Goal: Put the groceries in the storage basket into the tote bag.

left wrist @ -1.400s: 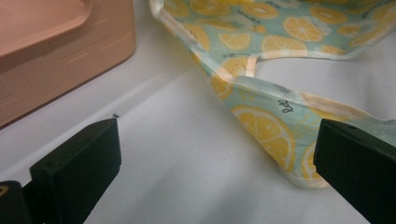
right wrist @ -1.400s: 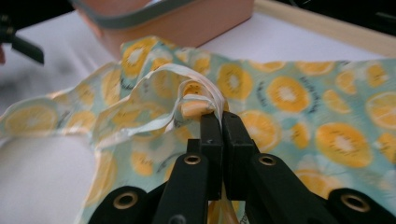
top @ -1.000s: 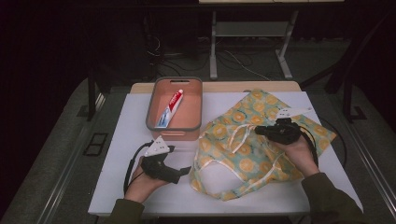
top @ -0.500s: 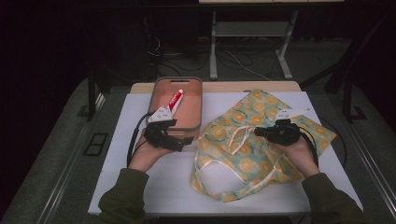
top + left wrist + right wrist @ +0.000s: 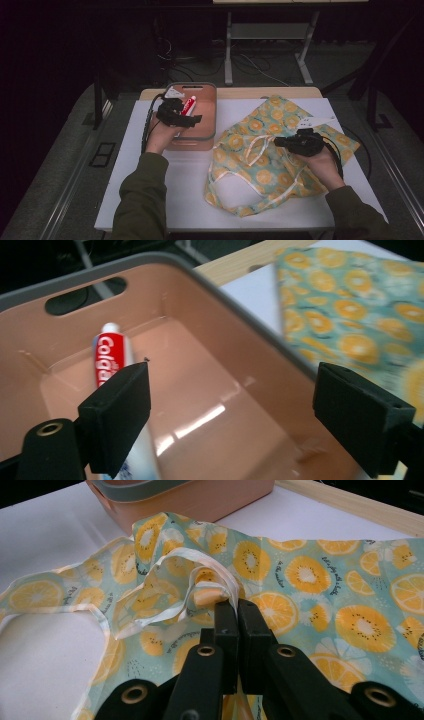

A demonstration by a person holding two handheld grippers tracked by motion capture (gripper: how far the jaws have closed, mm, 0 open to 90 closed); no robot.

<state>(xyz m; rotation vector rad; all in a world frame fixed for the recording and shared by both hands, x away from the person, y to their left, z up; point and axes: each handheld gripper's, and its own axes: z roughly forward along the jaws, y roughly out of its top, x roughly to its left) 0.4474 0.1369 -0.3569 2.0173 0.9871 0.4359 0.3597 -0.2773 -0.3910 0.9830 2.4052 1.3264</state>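
Note:
A red and white toothpaste tube (image 5: 111, 371) (image 5: 189, 105) lies in a pink bin with a grey rim (image 5: 201, 136) (image 5: 227, 305). Over that bin hovers my left gripper (image 5: 192, 119) (image 5: 230, 427), open, its jaws spread wide just above the tube. A teal cloth bag printed with orange slices (image 5: 272, 150) (image 5: 320, 575) lies spread on the white table to the right. My right gripper (image 5: 278, 142) (image 5: 235, 611) is shut on the bag's pale handle strap (image 5: 200, 560) and holds it slightly raised.
The white tabletop (image 5: 165, 190) has bare room in front of the bin and left of the bag. A wooden strip (image 5: 280, 92) runs along the far edge. Dark floor and a metal frame (image 5: 270, 35) lie beyond.
My left gripper has travelled from the table's near left forward to above the bin. The right gripper has stayed shut on the bag strap, hardly moving.

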